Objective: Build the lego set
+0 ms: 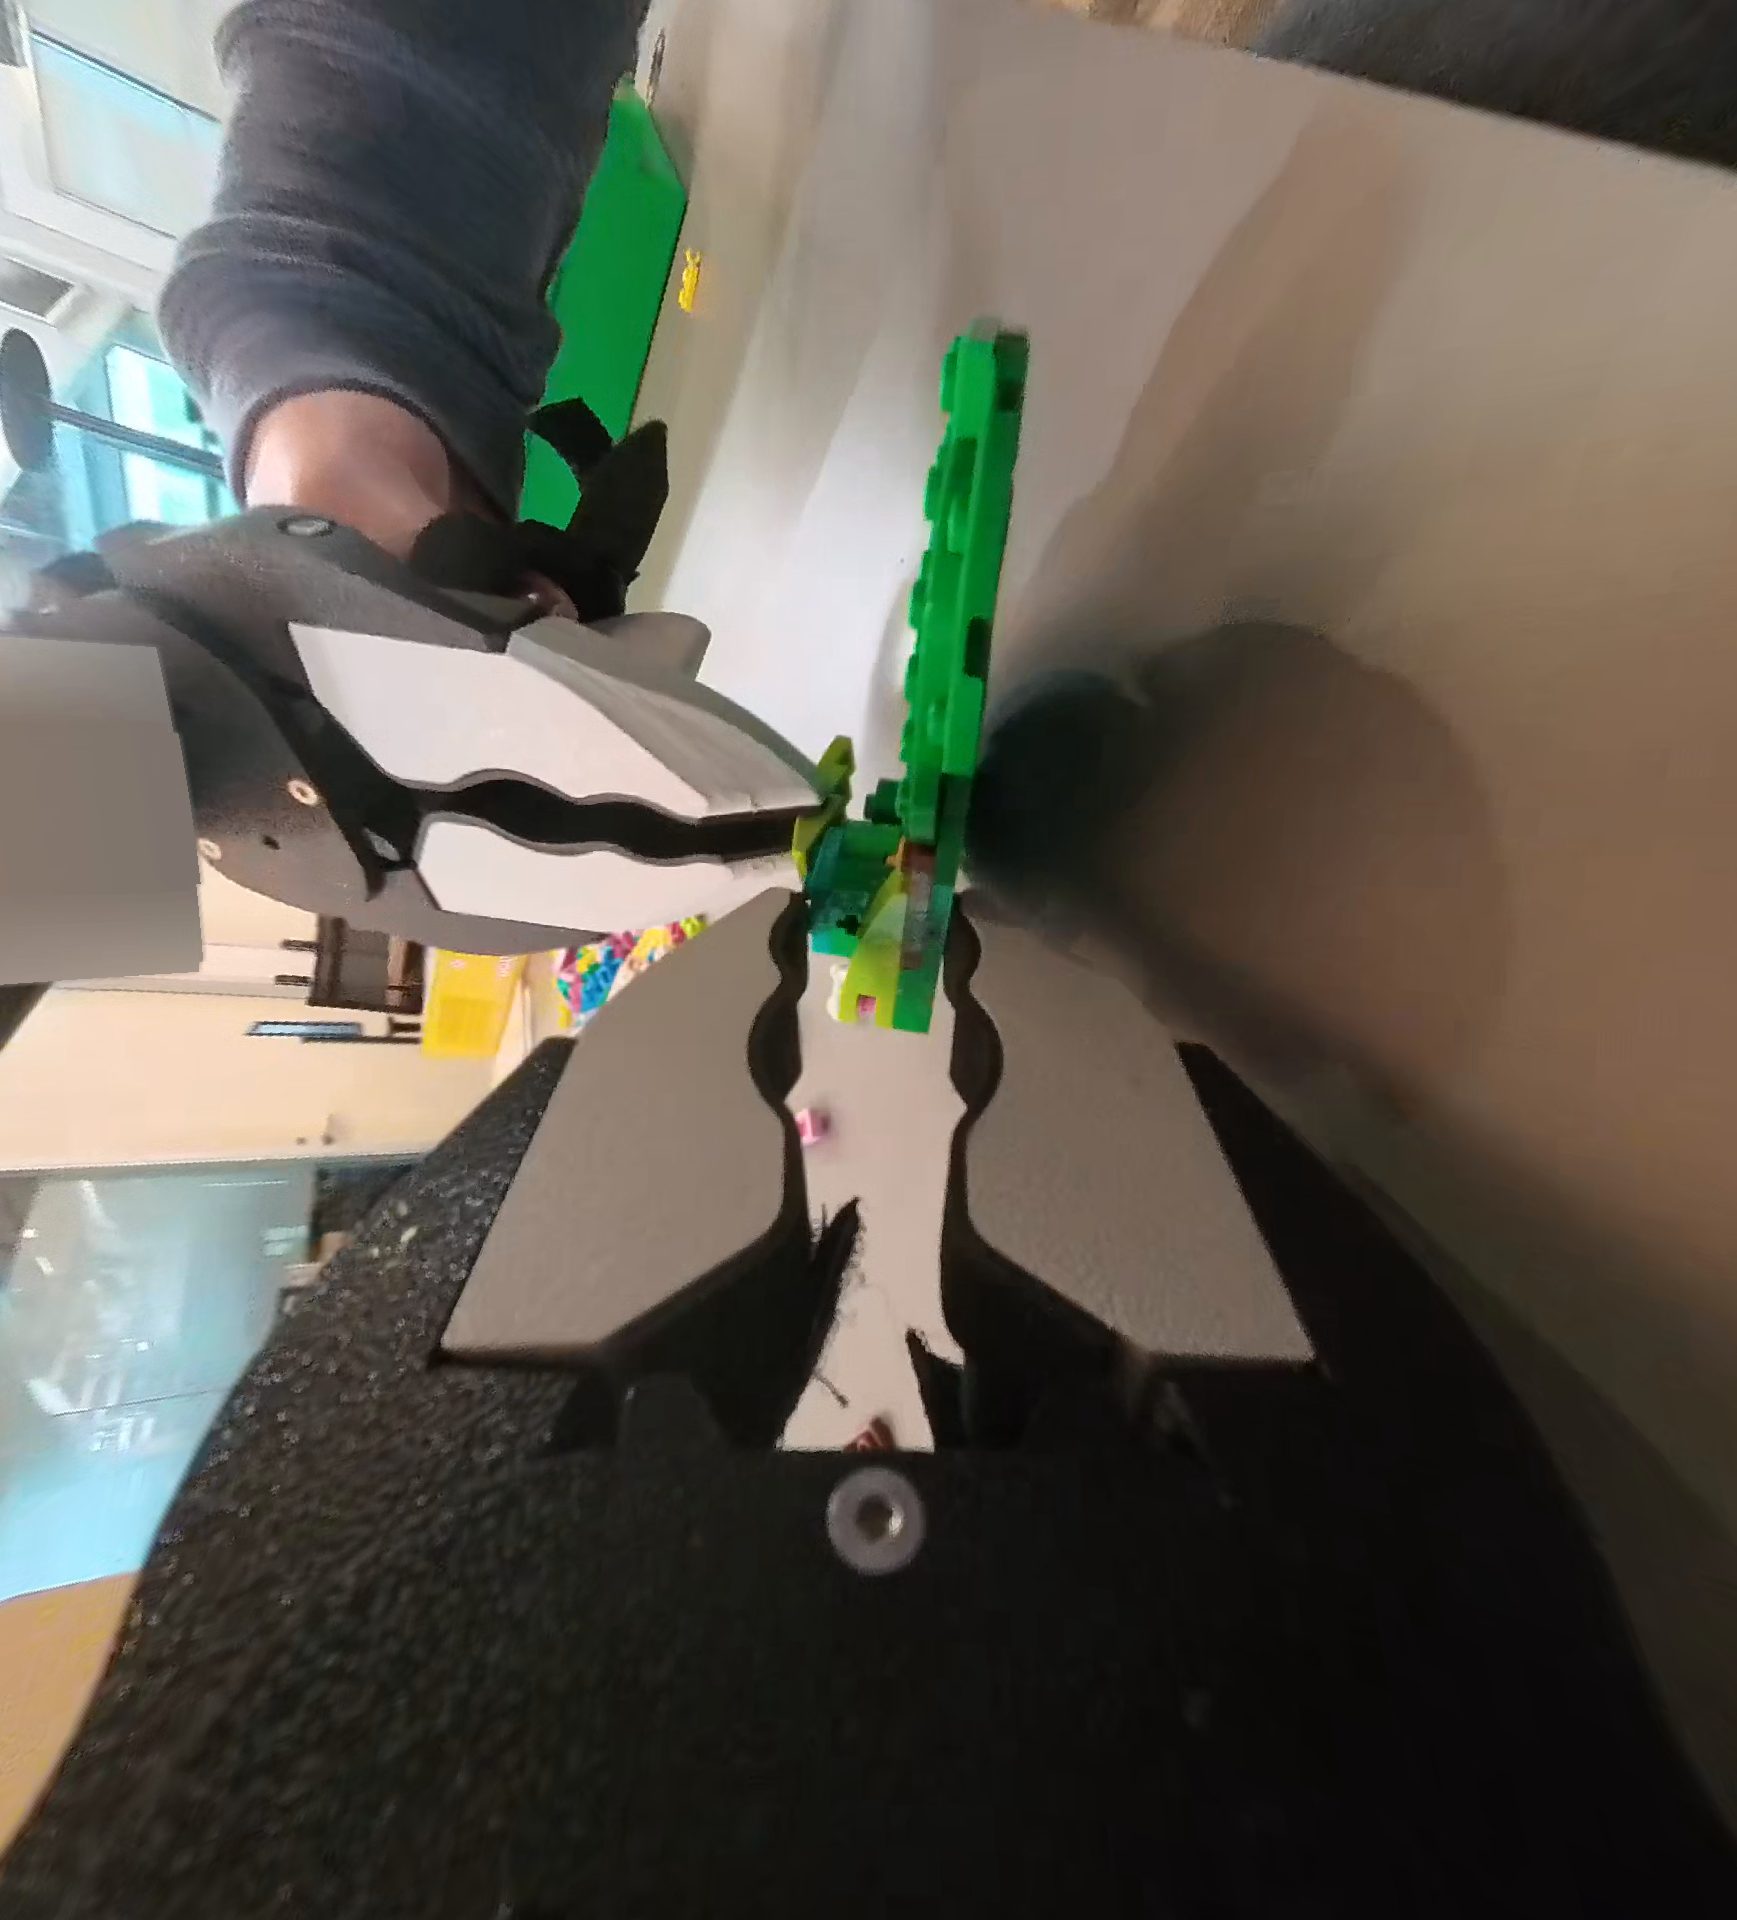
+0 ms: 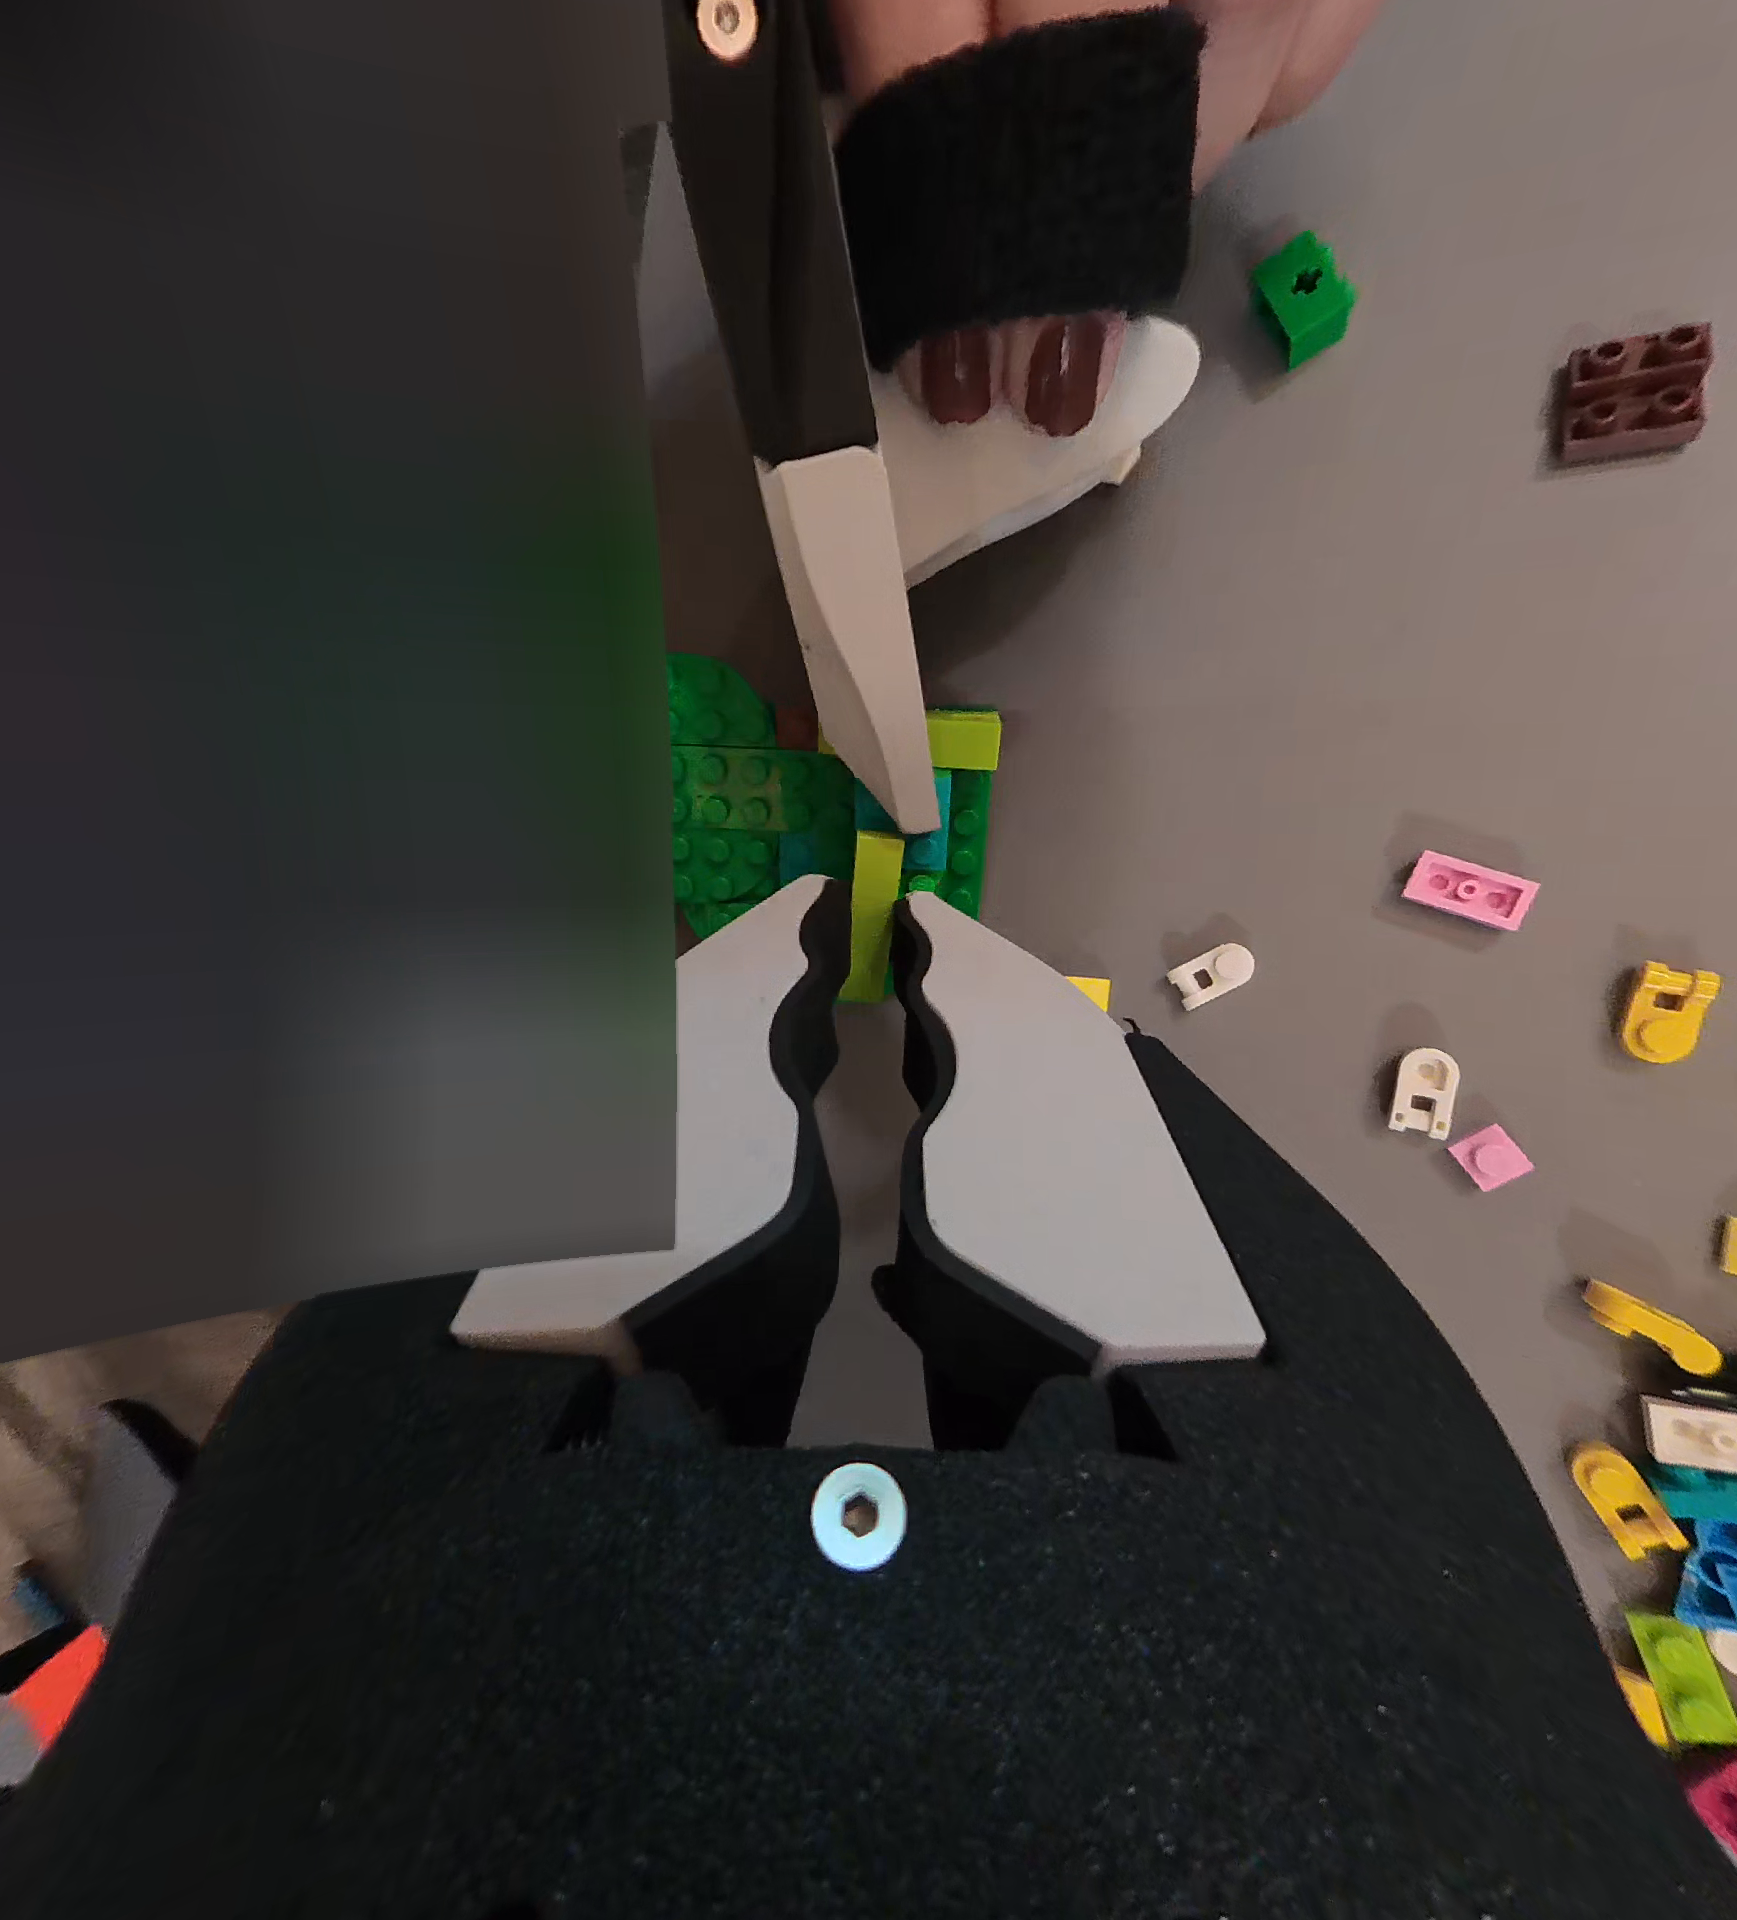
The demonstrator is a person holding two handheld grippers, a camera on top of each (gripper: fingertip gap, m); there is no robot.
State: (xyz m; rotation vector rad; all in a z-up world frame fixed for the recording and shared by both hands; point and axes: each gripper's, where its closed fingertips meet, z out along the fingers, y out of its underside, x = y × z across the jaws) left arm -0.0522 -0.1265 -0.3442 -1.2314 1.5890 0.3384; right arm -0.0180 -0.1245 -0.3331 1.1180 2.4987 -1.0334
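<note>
Both claws meet at the green lego build [image 1: 947, 665], which is lifted off the grey counter [image 2: 1415, 675] and tipped on edge in the left wrist view. The left claw [image 1: 869, 914] has its jaws set fairly narrow around the lower end of the build, where the teal and lime bits sit, so it's clamped on it. The right claw [image 2: 864, 899] comes in from the side, jaws nearly together, pinching a lime piece [image 2: 874, 914] right against the build's stacked end. In the right view the left claw's tip touches the teal part just above that lime piece. Loose parts lie scattered on the counter to the right: a green cube [image 2: 1300, 296], a brown brick [image 2: 1638, 400], a pink plate [image 2: 1470, 888], white clips [image 2: 1210, 975], a yellow clip [image 2: 1666, 1010], and a mixed pile [image 2: 1726, 1538] at the edge.
</note>
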